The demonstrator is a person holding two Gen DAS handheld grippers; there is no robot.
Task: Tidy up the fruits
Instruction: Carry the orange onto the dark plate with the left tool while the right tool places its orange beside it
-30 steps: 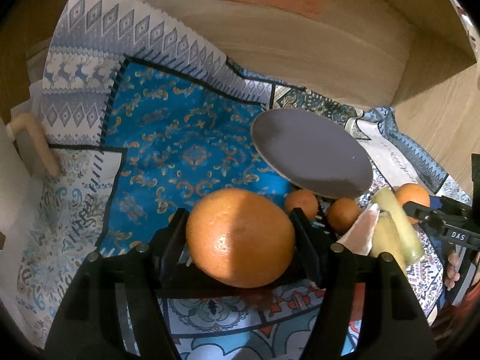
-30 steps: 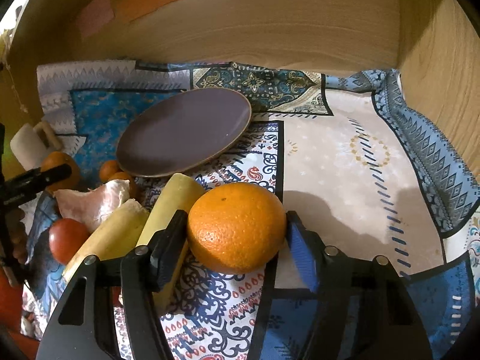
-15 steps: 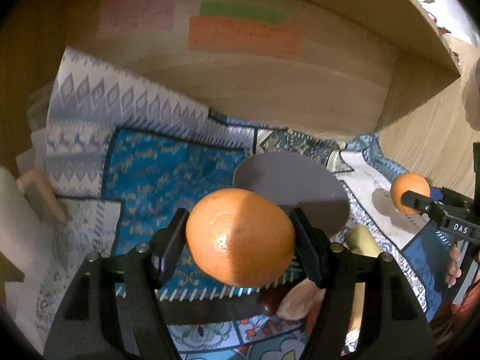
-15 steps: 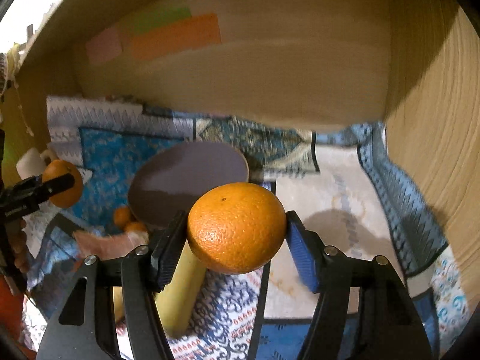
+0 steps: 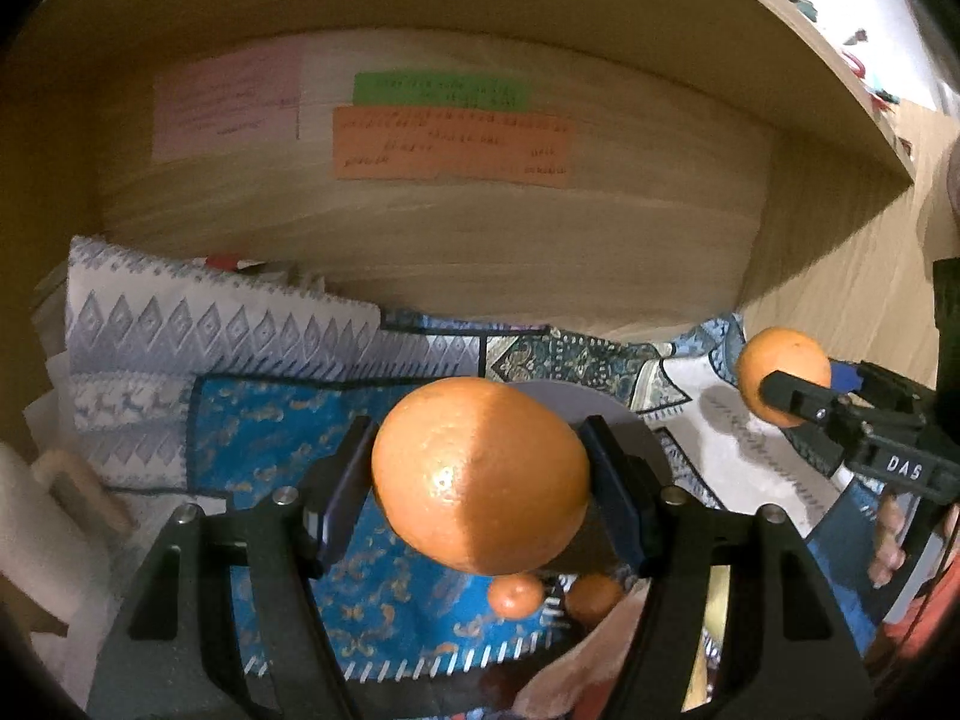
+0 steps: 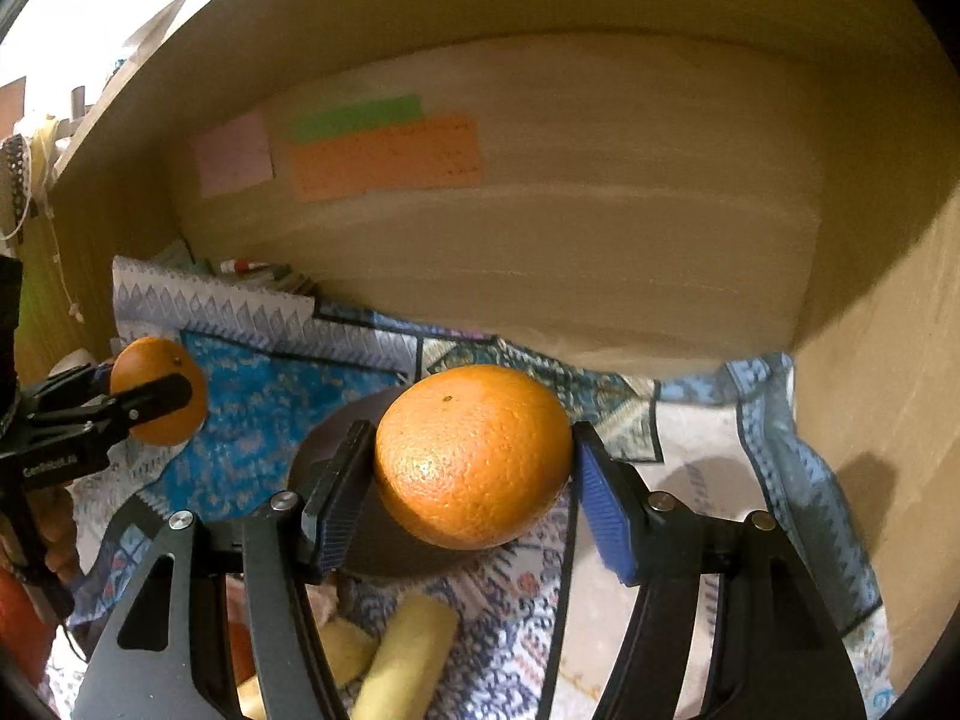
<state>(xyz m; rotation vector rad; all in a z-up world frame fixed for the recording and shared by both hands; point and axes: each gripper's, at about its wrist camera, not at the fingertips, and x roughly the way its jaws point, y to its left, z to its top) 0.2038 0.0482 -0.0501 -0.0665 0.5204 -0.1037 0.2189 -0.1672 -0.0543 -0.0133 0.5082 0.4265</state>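
Dim, warm indoor light in both views. On the left tool's orange (image 5: pixel 480 474) a hard line splits lit right side from shaded left. The right tool's orange (image 6: pixel 474 456) is lit from above, underside dark. Soft shadows on the cloth (image 6: pixel 714 480) and side wall. Heavy fisheye bend, black vignette at corners. Paper notes (image 5: pixel 450 144) blurry, text unreadable; bananas (image 6: pixel 402 660) smeared near the bottom edge.

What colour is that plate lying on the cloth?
Dark greyish purple, plain; the plate shows best in the right wrist view.
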